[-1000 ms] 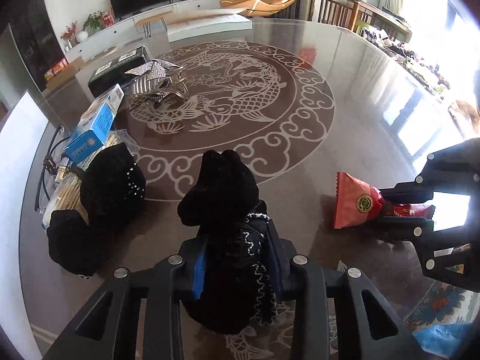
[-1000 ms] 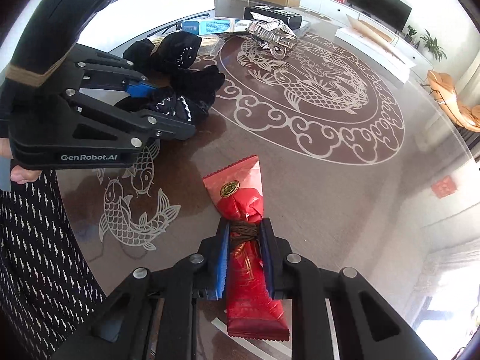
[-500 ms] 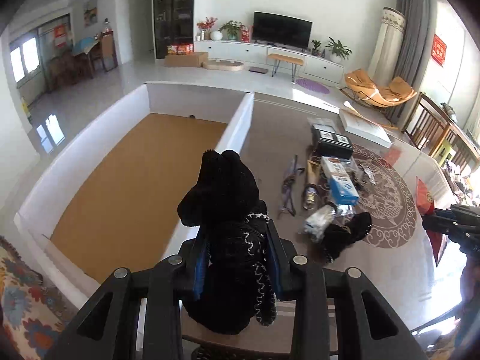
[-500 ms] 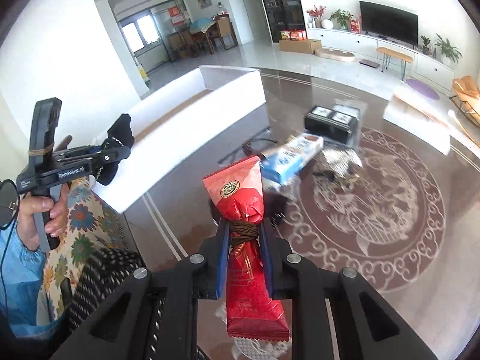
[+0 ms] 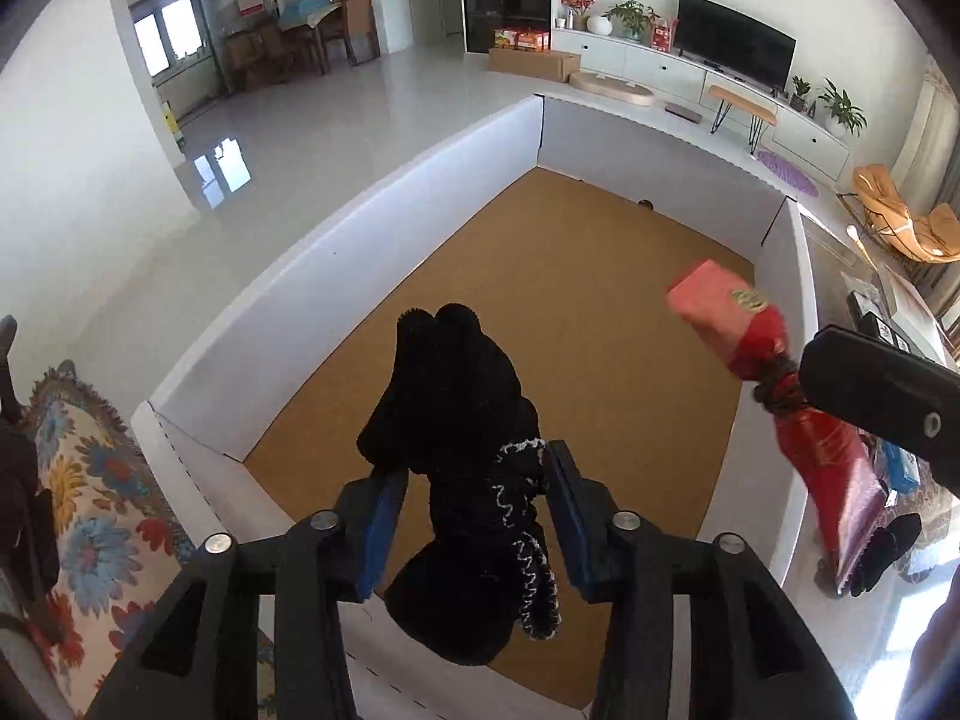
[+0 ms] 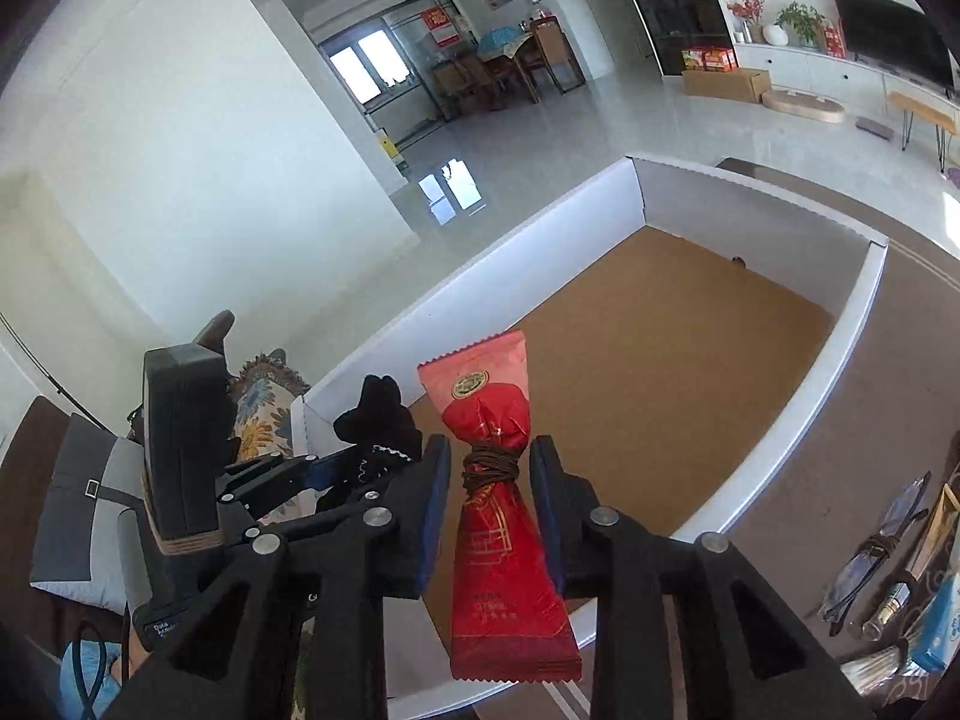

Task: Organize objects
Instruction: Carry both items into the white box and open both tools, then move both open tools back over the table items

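Observation:
A large white box (image 5: 372, 228) with a brown cardboard floor lies below both grippers. My left gripper (image 5: 471, 468) hangs over its near end, jaws opening, with a black knit glove (image 5: 456, 390) between the blue pads and a gap showing on the left side. My right gripper (image 6: 489, 456) is over the same box, jaws opening too. A red packet (image 6: 492, 414) tied with brown cord stands between its pads, with gaps on both sides. In the left wrist view the red packet (image 5: 738, 324) shows at the right; in the right wrist view the black glove (image 6: 378, 414) shows at the left.
A flower-patterned cushion (image 5: 90, 480) sits left of the box. Right of the box, on the brown table, lie glasses (image 6: 888, 546), a blue carton (image 6: 942, 630) and another black glove (image 5: 888, 546). Pale floor and a TV cabinet lie beyond.
Both grippers swung from the patterned table to above the white box, carrying the glove and the packet. Their jaws, shut before, now stand apart from both things.

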Demonstrator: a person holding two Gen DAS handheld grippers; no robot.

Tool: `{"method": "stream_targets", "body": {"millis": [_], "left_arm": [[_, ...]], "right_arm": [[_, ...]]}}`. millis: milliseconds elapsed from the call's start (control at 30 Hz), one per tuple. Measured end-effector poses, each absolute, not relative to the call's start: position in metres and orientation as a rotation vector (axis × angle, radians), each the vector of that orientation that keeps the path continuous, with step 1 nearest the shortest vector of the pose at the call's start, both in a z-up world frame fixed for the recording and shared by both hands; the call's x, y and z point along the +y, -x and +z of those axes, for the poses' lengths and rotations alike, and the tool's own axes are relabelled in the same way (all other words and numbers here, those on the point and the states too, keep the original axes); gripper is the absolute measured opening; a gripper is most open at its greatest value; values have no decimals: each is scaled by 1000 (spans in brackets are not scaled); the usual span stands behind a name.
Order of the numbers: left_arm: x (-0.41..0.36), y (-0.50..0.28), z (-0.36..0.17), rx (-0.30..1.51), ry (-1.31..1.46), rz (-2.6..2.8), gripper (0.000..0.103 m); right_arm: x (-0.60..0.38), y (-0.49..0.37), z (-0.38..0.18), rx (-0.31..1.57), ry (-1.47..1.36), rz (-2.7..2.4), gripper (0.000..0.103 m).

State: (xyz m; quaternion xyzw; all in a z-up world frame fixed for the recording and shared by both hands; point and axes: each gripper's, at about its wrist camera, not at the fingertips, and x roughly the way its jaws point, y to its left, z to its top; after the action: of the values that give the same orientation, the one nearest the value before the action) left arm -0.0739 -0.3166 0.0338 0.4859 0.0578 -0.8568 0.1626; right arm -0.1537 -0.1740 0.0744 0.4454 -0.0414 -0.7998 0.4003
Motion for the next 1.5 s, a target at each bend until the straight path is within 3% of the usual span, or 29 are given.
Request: {"method": "stream_targets", "body": {"millis": [33, 67, 100, 233, 367, 467, 733, 900, 1067, 1500], "left_arm": [[-315, 74, 30, 148, -1381, -2422, 86], [-311, 72, 29, 129, -1360, -2418, 90], [-307, 69, 29, 113, -1341, -2429, 91], [-275, 54, 39, 99, -1284, -2506, 91], [-214, 30, 56, 175, -1251, -2684, 91], [-154, 14, 54, 196, -1303, -2844, 98], [-29, 22, -17, -163, -1459, -2867, 102], [-6, 49, -50, -273, -1586, -2802, 102], [4, 65, -68, -312, -1704, -2788, 102], [-1, 71, -77, -212, -1795, -2780, 103]], "right_arm": [[-173, 155, 71, -121, -1146, -2017, 76], [-169, 154, 69, -133, -1145, -2020, 93], [-161, 151, 68, -136, -1132, -2035, 95], [-123, 132, 62, -21, -1048, -2148, 96], [-55, 104, 50, 91, -951, -2343, 103], [3, 85, 29, 136, -976, -2451, 103], [158, 32, -39, 187, -1278, -2579, 103], [205, 3, -70, 231, -1347, -2622, 103], [219, 3, -76, 148, -1364, -2621, 103], [212, 7, -74, 144, -1371, -2637, 103]]}}
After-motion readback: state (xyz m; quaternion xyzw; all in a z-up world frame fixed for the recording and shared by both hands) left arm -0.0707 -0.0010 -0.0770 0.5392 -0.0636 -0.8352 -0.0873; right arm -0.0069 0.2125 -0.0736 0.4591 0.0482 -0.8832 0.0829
